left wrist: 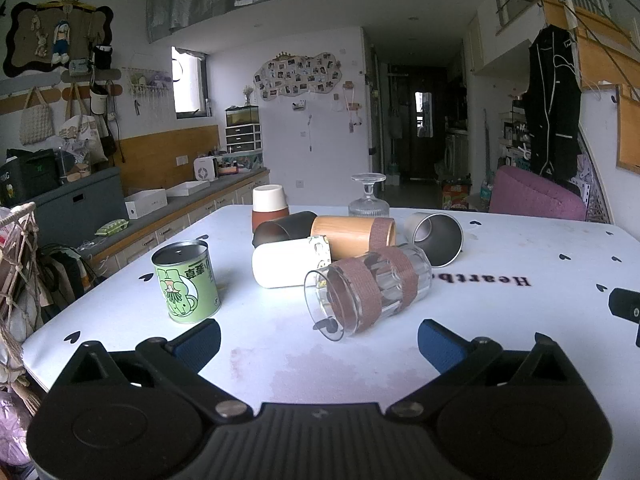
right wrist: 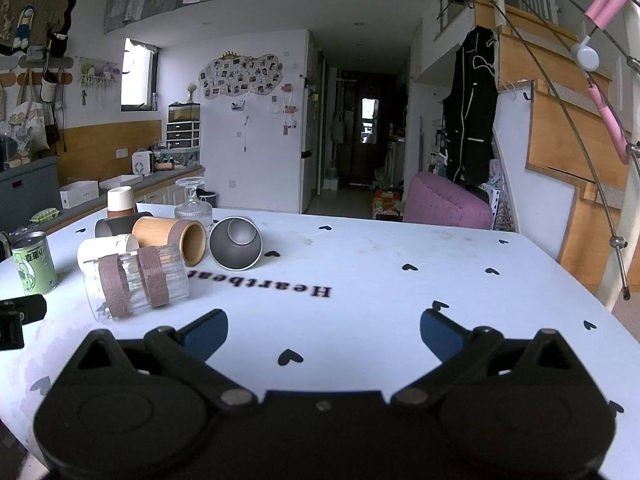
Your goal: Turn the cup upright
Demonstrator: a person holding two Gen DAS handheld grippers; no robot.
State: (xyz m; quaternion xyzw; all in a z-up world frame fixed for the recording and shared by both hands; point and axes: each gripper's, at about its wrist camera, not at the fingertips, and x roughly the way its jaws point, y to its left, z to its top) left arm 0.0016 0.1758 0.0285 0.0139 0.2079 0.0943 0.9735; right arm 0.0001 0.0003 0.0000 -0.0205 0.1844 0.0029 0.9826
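Observation:
Several cups lie on their sides on the white table [left wrist: 280,352]: a clear glass with brown bands [left wrist: 368,290] [right wrist: 136,282], a white cup [left wrist: 290,262] [right wrist: 105,250], a bamboo cup [left wrist: 352,236] [right wrist: 170,238], a dark cup [left wrist: 284,228] and a steel cup [left wrist: 436,238] [right wrist: 236,244]. My left gripper [left wrist: 318,340] is open and empty, just in front of the clear glass. My right gripper [right wrist: 324,330] is open and empty, to the right of the cups.
A green tin can [left wrist: 186,282] [right wrist: 34,266] stands upright at the left. A brown-and-white cup [left wrist: 269,206] and an upside-down stemmed glass [left wrist: 369,198] stand behind the pile. A counter runs along the left wall. A pink chair [right wrist: 448,206] sits beyond the table.

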